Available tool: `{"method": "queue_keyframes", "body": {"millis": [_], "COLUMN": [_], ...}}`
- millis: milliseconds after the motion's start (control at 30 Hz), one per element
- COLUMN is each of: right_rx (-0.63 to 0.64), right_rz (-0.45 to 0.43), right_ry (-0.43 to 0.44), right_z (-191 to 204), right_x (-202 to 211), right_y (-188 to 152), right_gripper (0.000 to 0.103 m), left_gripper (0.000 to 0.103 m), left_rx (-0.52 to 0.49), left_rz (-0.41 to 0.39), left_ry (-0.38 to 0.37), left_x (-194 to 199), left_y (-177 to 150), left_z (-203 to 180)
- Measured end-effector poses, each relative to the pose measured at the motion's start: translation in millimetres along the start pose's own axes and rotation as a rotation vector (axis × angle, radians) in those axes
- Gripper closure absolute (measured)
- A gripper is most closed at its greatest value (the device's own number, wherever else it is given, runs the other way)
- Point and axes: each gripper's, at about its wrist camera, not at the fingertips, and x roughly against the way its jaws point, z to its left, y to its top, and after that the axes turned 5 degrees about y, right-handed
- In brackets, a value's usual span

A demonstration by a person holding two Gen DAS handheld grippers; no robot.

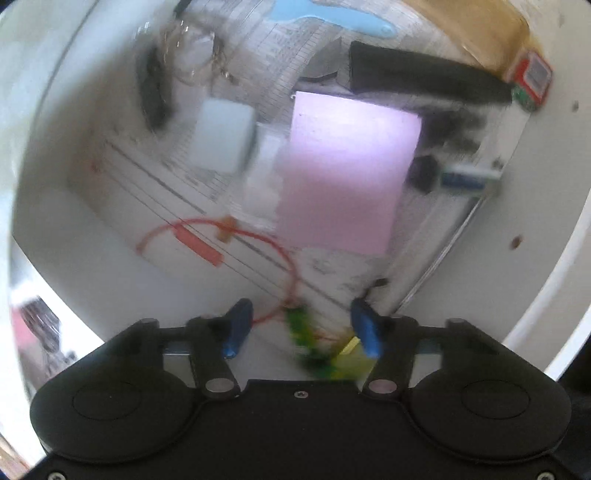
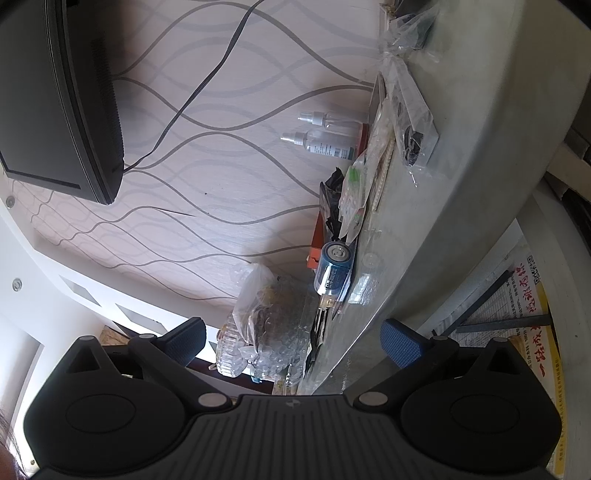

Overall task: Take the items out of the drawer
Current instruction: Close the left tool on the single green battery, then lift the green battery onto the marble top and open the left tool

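So your left tongs (image 1: 301,328) are pointing down into the open drawer (image 1: 535,192), and that whole view is smeared, so take the small stuff with a grain of salt. The blue pads (image 1: 236,326) stand roughly half apart, and there's a green-and-yellow thing (image 1: 317,350) low between them, closer to the right-side pad; whether either pad actually presses on it, you can't tell through the blur. A thin red cord (image 1: 236,236) loops from that thing out across the printed paper (image 1: 155,173) lining the drawer. Further in sit a pink pad (image 1: 347,177), a white box (image 1: 225,136) just beside it, a long black bar (image 1: 424,74) along the far side, a light blue tool (image 1: 332,18) beyond that, and a red packet (image 1: 532,79) in the corner. Your right tongs (image 2: 295,343) are up at the desk (image 2: 461,155) edge with the view rolled on its side, spread wide with nothing in them. On the desk you've got a blue battery (image 2: 332,273), two spray bottles (image 2: 325,142) by the wavy wall, and plastic bags (image 2: 406,110). A dark monitor (image 2: 55,92) is off to the other side.
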Motion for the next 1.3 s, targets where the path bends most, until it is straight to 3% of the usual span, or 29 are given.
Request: {"method": "queue_keyframes", "body": {"millis": [167,233,300,500,600,900,967,1000,1100,1300], "right_rx": [0.001,0.002,-0.001,-0.006,-0.003,-0.003,-0.003,-0.003,-0.006,-0.011], "right_rz": [-0.001,-0.001,-0.001,-0.006,-0.006,-0.004,-0.004,-0.004,-0.004,-0.004], "right_ry": [0.0,-0.001,0.001,0.011,0.011,0.011,0.011,0.011,0.013,0.015], "right_z": [0,0,0,0,0,-1,-1,-1,-1,-1], "right_x": [1,1,1,3,2,3,3,3,3,3], "right_y": [-1,-1,-1,-1,-2,-1,-1,0,0,1], "right_gripper": [0.0,0.0,0.0,0.0,0.0,0.0,0.0,0.0,0.0,0.0], "left_gripper": [0.049,0.067,0.08,0.085,0.091,0.091,0.091,0.091,0.091,0.091], "left_rx": [0.06,0.14,0.209,0.226,0.248,0.338,0.362,0.373,0.411,0.472], "left_rz": [0.046,0.076,0.094,0.059,0.012,-0.182,-0.226,-0.247,-0.305,-0.415], "left_ry": [-0.008,-0.088,-0.148,-0.112,-0.068,-0.017,-0.018,-0.017,-0.001,0.074], "left_x": [0,-26,-35,-28,-17,46,42,50,115,175], "left_y": [-13,-43,-53,-53,-55,-69,-86,-110,-153,-158], "left_z": [-1,56,80,83,88,100,64,69,90,117]}}
